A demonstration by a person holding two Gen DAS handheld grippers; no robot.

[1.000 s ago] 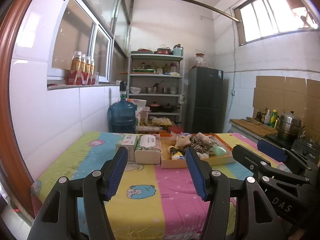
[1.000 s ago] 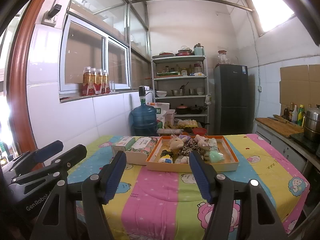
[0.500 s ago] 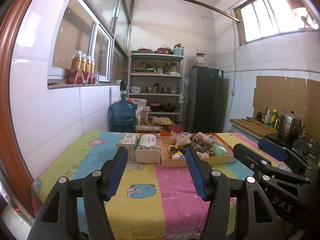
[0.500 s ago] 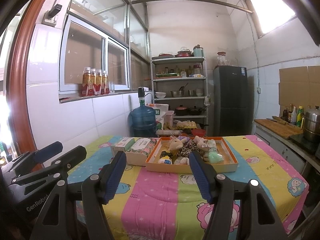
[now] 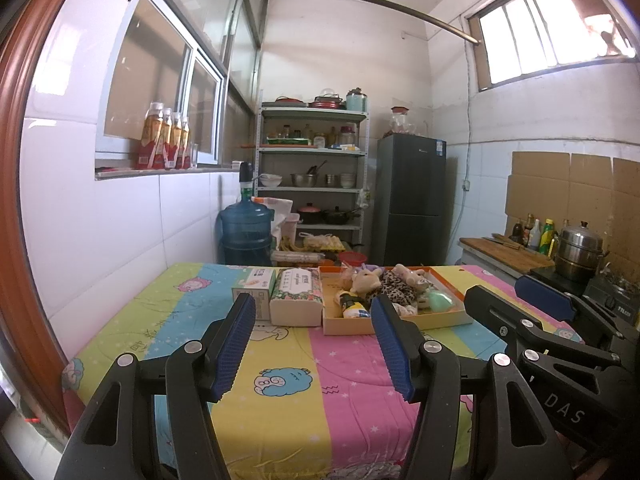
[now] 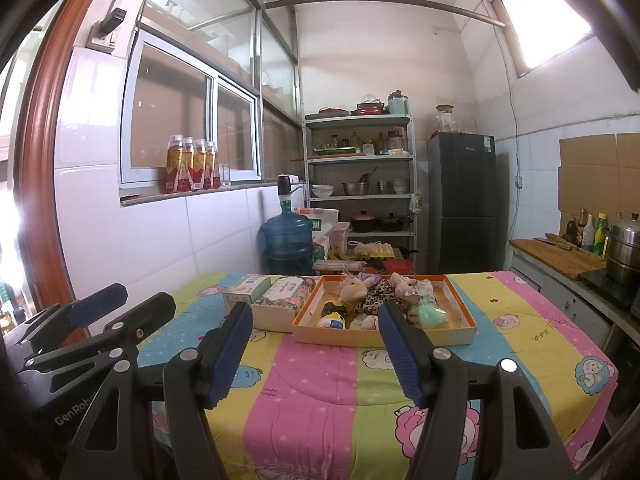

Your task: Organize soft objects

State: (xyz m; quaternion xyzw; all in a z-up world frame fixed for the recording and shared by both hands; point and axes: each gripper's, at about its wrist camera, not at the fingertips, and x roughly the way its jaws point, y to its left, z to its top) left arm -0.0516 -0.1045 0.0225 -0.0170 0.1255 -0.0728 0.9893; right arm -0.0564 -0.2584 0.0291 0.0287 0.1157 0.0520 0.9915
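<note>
An orange-rimmed cardboard tray (image 6: 460, 314) (image 5: 448, 316) sits at the far middle of a table with a striped cartoon cloth. It holds several plush toys: a beige one (image 6: 352, 289) (image 5: 365, 280), a leopard-print one (image 6: 374, 294), and a mint-green soft object (image 6: 430, 314) (image 5: 440, 302). My left gripper (image 5: 314, 344) is open and empty above the near table. My right gripper (image 6: 316, 346) is open and empty, well short of the tray. Each gripper shows at the edge of the other's view.
Two tissue packs (image 5: 296, 294) (image 5: 254, 290) lie left of the tray. Behind the table are a blue water jug (image 6: 288, 240), a metal shelf (image 6: 360, 184) and a dark fridge (image 6: 462, 200). A counter with a steel pot (image 6: 624, 248) runs along the right.
Both grippers have stayed open and almost still; the view has shifted only very slightly.
</note>
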